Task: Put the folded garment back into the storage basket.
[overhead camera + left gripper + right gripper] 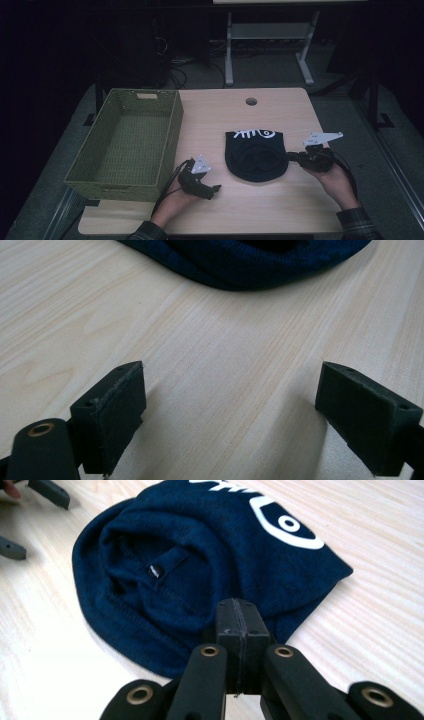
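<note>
Beanie work is at the gripping step, as I read it: the dark navy knitted beanie with a white fish-bone print (256,155) lies flat on the pale wood tabletop (280,210), between my two tools and well apart from the green woven rectangular basket (125,142) at the left. My right tongs (239,630) are pressed together at the beanie's near rim; from the right gripper view the pads meet right at the fabric edge, but I cannot tell whether any knit is pinched between them. My left tongs (230,410) stand wide apart over bare tabletop, just short of the beanie's edge (250,265). Next, I judge, the left tongs need to slide forward under or onto the rim and close, so the beanie can be lifted evenly toward the basket without sagging.
</note>
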`<state>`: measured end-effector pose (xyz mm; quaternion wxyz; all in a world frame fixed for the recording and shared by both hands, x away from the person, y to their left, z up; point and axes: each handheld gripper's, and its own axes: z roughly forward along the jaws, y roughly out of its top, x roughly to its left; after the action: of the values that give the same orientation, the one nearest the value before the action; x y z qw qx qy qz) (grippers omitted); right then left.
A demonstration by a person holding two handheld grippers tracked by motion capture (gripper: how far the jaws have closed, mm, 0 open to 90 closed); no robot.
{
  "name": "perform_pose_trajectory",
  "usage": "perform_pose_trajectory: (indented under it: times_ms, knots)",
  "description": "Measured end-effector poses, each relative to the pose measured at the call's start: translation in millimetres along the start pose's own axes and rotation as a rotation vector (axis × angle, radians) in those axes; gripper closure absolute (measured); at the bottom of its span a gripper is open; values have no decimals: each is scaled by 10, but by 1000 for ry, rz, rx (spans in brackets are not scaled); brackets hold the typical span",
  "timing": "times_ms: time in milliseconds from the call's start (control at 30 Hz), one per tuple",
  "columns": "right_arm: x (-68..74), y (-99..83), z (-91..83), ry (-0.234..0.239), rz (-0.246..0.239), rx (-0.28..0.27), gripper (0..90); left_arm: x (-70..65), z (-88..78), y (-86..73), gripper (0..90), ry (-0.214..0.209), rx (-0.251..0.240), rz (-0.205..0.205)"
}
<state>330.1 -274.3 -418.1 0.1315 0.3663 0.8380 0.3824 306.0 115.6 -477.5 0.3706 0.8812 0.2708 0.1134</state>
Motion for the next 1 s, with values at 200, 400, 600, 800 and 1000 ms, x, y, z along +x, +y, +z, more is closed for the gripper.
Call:
perform_pose_trajectory:
  times_ms: [200, 400, 600, 800, 1000]
  knots:
    - [-81, 111, 37, 13, 3, 3, 900, -2, 4, 0, 118, 2, -6, -2]
    - [-170, 266, 98, 22, 2, 2, 900, -1, 2, 2, 119, 2, -5, 0]
    - [-292, 415, 150, 35, 18, -26, 900, -2, -2, 3, 118, 2, 0, -1]
    - [-402, 565, 263, 23, 17, -14, 900, -3, -2, 2, 118, 2, -1, -2]
    - [-525, 633, 417, 27, 40, -6, 900, -1, -2, 0, 119, 1, -2, -1]
